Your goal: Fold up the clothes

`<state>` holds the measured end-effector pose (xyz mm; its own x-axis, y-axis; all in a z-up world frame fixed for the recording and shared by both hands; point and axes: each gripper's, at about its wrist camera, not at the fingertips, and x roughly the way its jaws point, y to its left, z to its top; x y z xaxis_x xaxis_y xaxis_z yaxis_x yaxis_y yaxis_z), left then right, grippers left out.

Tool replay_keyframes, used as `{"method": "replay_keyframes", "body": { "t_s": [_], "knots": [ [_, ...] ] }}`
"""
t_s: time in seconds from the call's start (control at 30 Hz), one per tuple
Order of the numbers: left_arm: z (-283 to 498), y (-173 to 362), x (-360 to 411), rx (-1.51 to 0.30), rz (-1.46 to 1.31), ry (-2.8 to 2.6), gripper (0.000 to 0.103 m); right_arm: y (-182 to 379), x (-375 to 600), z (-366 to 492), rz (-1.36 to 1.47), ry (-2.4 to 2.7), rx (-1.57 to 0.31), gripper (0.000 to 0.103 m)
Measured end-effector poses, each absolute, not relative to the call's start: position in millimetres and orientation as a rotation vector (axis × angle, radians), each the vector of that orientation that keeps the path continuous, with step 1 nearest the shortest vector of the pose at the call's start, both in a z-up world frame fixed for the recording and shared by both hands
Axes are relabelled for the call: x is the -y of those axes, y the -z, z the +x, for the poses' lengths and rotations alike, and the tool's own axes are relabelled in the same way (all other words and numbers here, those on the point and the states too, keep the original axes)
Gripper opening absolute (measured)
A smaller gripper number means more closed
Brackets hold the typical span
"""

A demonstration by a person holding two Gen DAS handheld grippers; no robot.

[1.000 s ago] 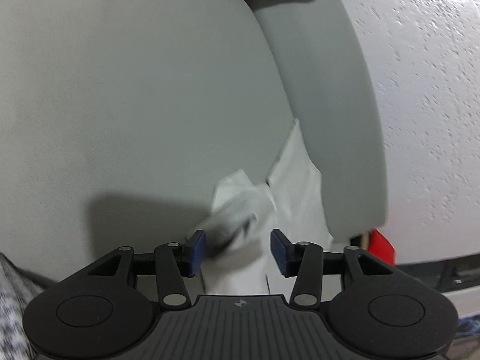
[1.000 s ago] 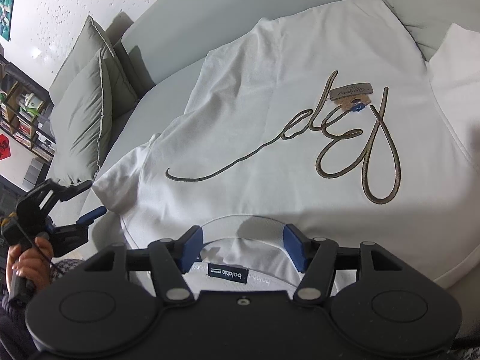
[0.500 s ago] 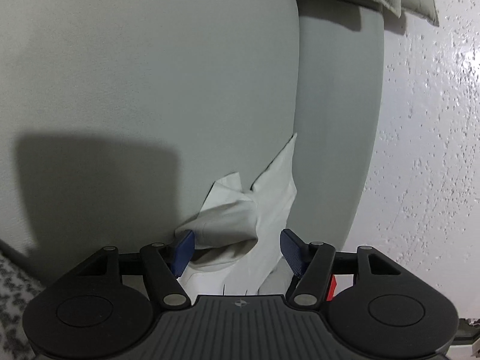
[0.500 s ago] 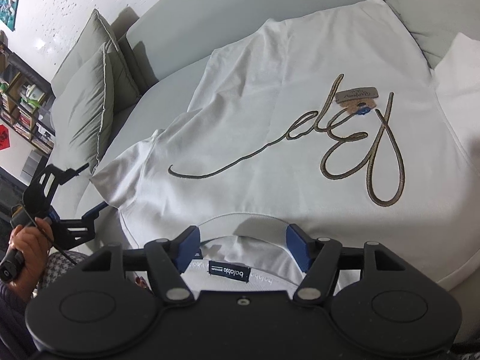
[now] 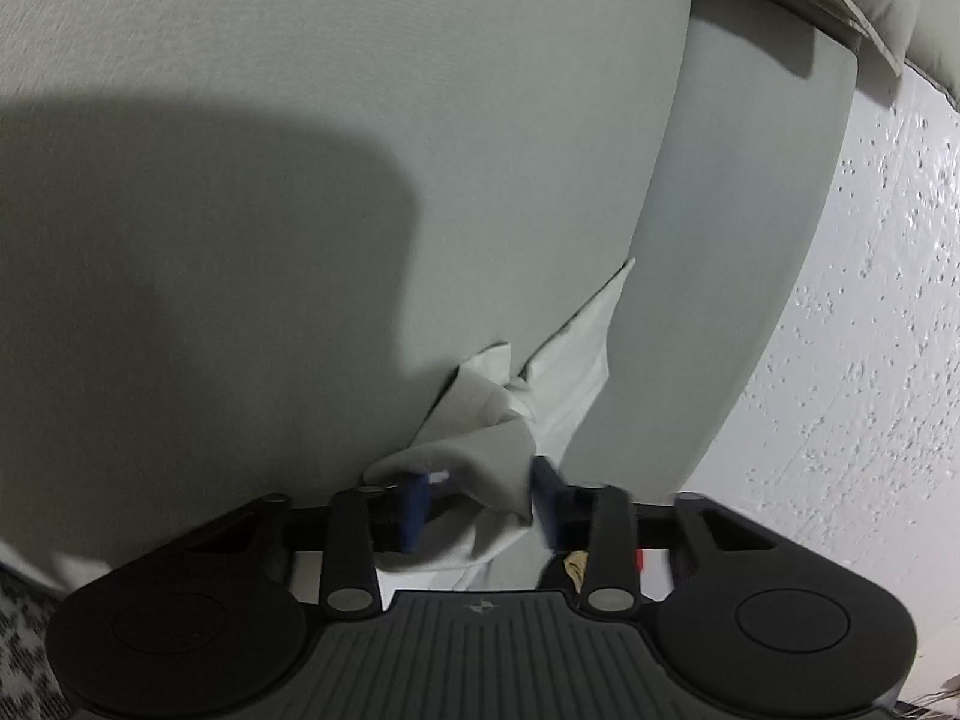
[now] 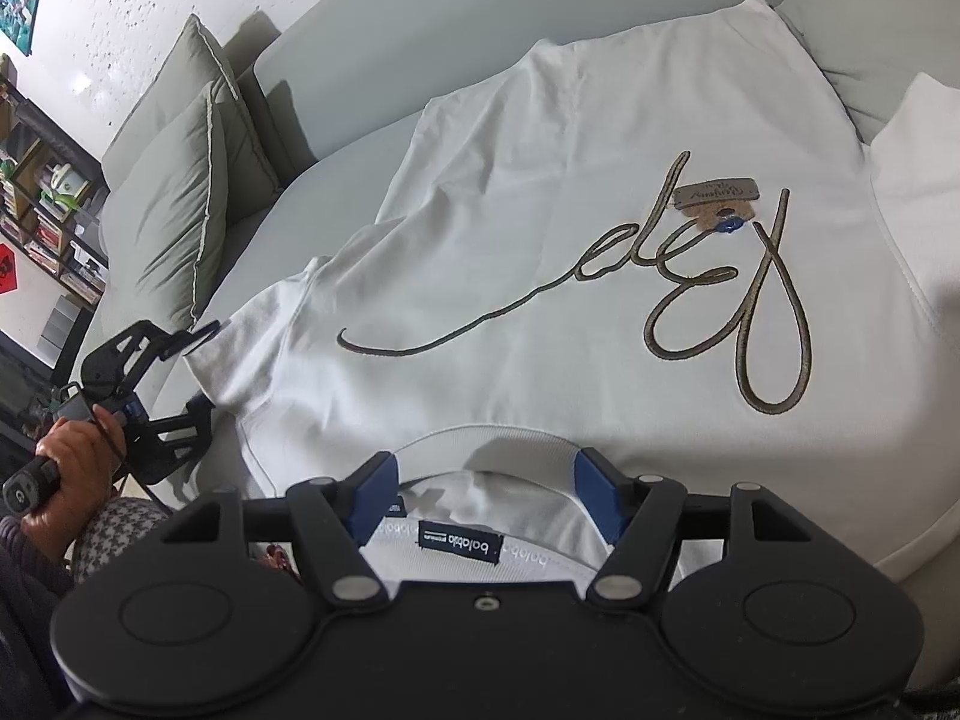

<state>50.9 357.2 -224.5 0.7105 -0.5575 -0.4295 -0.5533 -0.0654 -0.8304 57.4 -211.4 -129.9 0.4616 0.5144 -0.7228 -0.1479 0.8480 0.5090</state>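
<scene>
A white t-shirt (image 6: pixel 570 180) with gold script and a brown hang tag (image 6: pixel 714 195) lies front up on the grey sofa. My right gripper (image 6: pixel 486 480) is open over the collar (image 6: pixel 510 450), and the neck label (image 6: pixel 459 547) sits just below its fingers. A person's hand (image 6: pixel 72 456) holds my left gripper (image 6: pixel 201 369) at the edge of the shirt's left sleeve (image 6: pixel 258 348). In the left wrist view, the bunched sleeve (image 5: pixel 480 450) fills the narrowed gap of the left gripper (image 5: pixel 480 501). Its blue pads are blurred.
The grey sofa seat (image 5: pixel 300 120) stretches beyond the sleeve, with the backrest (image 5: pixel 750 210) and a speckled white wall (image 5: pixel 840 420) to the right. Two grey cushions (image 6: pixel 174 210) lean at the sofa's far end. A bookshelf (image 6: pixel 42 204) stands behind them, and white pillows (image 6: pixel 918 168) lie beside the shirt.
The left gripper dropped closer to the sleeve, and its fingers first widened, then drew in around the bunched fabric. The right gripper stayed open at the collar.
</scene>
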Motion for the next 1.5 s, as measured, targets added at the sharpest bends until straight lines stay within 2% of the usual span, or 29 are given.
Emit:
{"method": "replay_keyframes", "body": {
  "t_s": [0.03, 0.1, 0.4, 0.47, 0.5, 0.57, 0.63, 0.67, 0.7, 0.77, 0.8, 0.9, 0.97, 1.0, 1.07, 1.13, 1.3, 1.5],
  "knots": [
    [51.5, 217.9, -356.9, -0.889, -1.653, -0.023, 0.006, 129.6, 211.1, 57.2, 0.402, -0.421, -1.016, 0.065],
    [51.1, 201.1, -356.1, -0.852, -1.512, -0.086, 0.0, 129.5, 210.6, 57.4, 0.397, -0.421, -1.016, 0.065],
    [25.0, 101.7, -315.7, -0.627, -0.74, -0.353, 0.0, 130.0, 213.6, 56.5, 0.412, -0.429, -1.015, 0.065],
    [23.7, 110.0, -324.3, -0.673, -0.824, -0.346, 0.0, 130.6, 214.5, 56.5, 0.418, -0.432, -1.014, 0.065],
    [21.9, 116.8, -332.0, -0.686, -0.899, -0.33, 0.004, 130.7, 215.1, 57.0, 0.421, -0.431, -1.014, 0.065],
    [22.0, 129.2, -341.7, -0.695, -1.019, -0.289, 0.04, 130.5, 215.0, 57.2, 0.423, -0.432, -1.015, 0.066],
    [26.0, 137.6, -348.1, -0.721, -1.088, -0.269, 0.051, 130.5, 214.8, 57.3, 0.421, -0.436, -1.015, 0.066],
    [32.2, 139.6, -347.2, -0.757, -1.072, -0.282, 0.062, 130.5, 214.7, 57.3, 0.417, -0.439, -1.014, 0.066],
    [38.9, 142.0, -345.8, -0.795, -1.051, -0.297, 0.066, 130.7, 215.0, 57.8, 0.417, -0.44, -1.015, 0.066],
    [51.7, 149.4, -345.2, -0.835, -1.049, -0.266, 0.066, 130.8, 215.3, 59.4, 0.426, -0.442, -1.019, 0.068],
    [56.9, 153.2, -344.4, -0.84, -1.061, -0.236, 0.066, 131.2, 215.2, 59.9, 0.431, -0.442, -1.02, 0.069],
    [72.0, 165.5, -341.6, -0.865, -1.082, -0.193, 0.054, 131.7, 213.8, 60.2, 0.425, -0.449, -1.017, 0.071],
    [81.9, 174.3, -342.6, -0.874, -1.105, -0.18, 0.036, 132.1, 213.9, 60.5, 0.425, -0.453, -1.016, 0.071],
    [87.7, 178.6, -344.4, -0.88, -1.121, -0.175, 0.031, 132.3, 214.3, 60.6, 0.427, -0.454, -1.016, 0.071],
    [95.3, 183.8, -345.3, -0.888, -1.131, -0.17, 0.008, 132.6, 215.1, 60.7, 0.431, -0.455, -1.015, 0.071],
    [95.4, 178.5, -339.8, -0.88, -1.078, -0.181, 0.0, 132.7, 215.7, 60.8, 0.435, -0.456, -1.015, 0.071],
    [62.7, 117.2, -294.9, -0.758, -0.686, -0.318, 0.0, 131.8, 213.0, 59.0, 0.417, -0.451, -1.011, 0.071],
    [73.7, 120.4, -267.9, -0.995, -0.465, -0.49, 0.006, 132.0, 213.1, 60.2, 0.41, -0.454, -1.015, 0.073]
  ]
}}
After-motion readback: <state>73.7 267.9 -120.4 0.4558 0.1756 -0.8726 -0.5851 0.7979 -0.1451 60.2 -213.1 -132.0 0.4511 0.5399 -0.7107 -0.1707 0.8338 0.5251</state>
